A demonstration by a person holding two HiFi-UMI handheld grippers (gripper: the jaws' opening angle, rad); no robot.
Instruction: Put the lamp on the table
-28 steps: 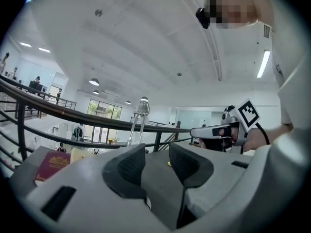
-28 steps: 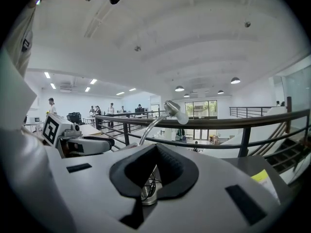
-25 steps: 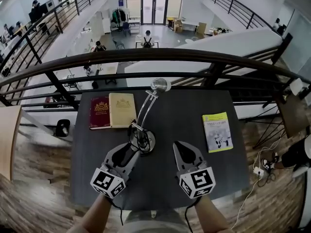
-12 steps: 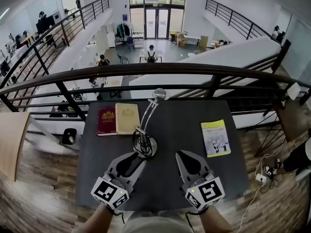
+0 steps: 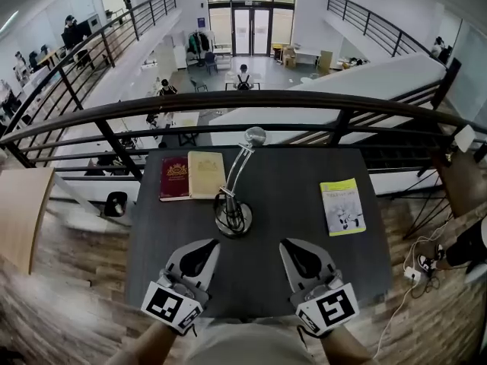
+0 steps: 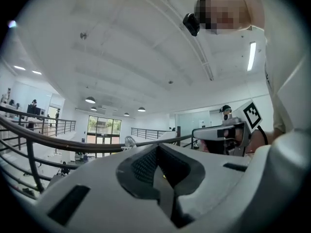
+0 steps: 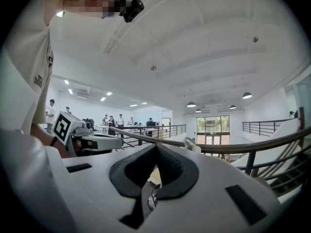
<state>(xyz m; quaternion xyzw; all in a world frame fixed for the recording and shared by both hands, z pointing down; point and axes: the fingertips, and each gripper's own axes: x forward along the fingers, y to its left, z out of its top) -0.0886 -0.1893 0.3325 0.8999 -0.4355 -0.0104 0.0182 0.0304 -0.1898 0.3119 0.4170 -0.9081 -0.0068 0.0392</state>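
Note:
The desk lamp (image 5: 232, 216) stands upright on the dark table (image 5: 304, 280), its round base near the middle and its thin arm leaning up to the small head (image 5: 253, 135) at the far edge. My left gripper (image 5: 207, 244) hovers near the front edge, a short way short of the base; its jaws are closing fully together with nothing between them. My right gripper (image 5: 289, 245) sits level with it to the right, shut and empty. The left gripper view shows the lamp head (image 6: 129, 141) over its jaw tips; the lamp head (image 7: 190, 143) also shows in the right gripper view.
A red book (image 5: 176, 178) and a tan book (image 5: 206, 174) lie side by side at the table's far left. A yellow-green booklet (image 5: 342, 206) lies at the right. A dark railing (image 5: 251, 99) runs right behind the table, over a drop to a lower floor.
Both grippers have drawn back toward me, the left one away from the lamp's base. The lamp stays standing on the table.

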